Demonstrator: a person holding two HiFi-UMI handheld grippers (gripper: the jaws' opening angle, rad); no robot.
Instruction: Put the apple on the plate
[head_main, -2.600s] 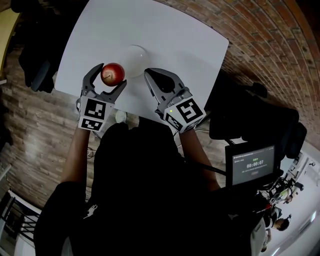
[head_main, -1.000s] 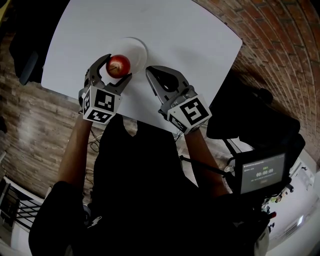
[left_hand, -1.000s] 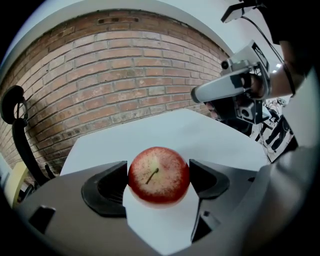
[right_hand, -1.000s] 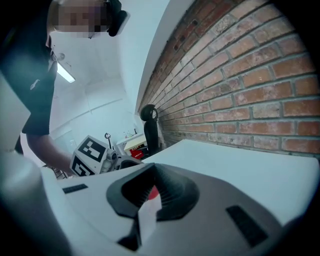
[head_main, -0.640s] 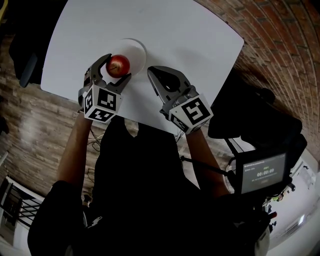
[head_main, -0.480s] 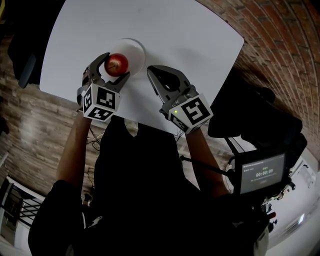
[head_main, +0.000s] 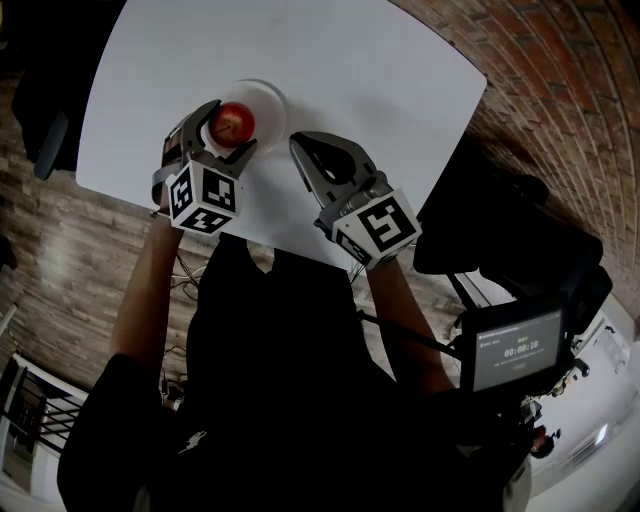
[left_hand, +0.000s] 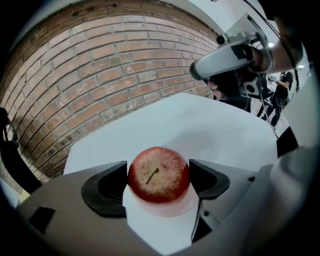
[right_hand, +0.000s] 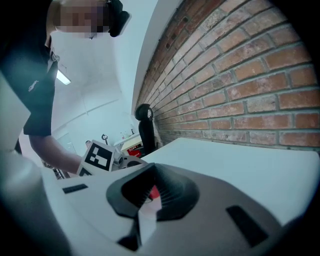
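Head view: left gripper (head_main: 229, 126) grips the apple (head_main: 234, 121) over the white plate (head_main: 266, 98) on the table (head_main: 330, 60). Right gripper (head_main: 297, 146) sits just beside.
Left gripper view: both pads touch the apple; stem faces the camera, stem axis roughly along the jaws.
Right gripper view: jaws clenched, nothing held.

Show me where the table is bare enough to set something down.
Bare: the far stretch of the table beyond the plate, and the part right of the right gripper toward the right corner. Crowded: the near left edge, where the left gripper grips the apple at the plate, right gripper close beside.
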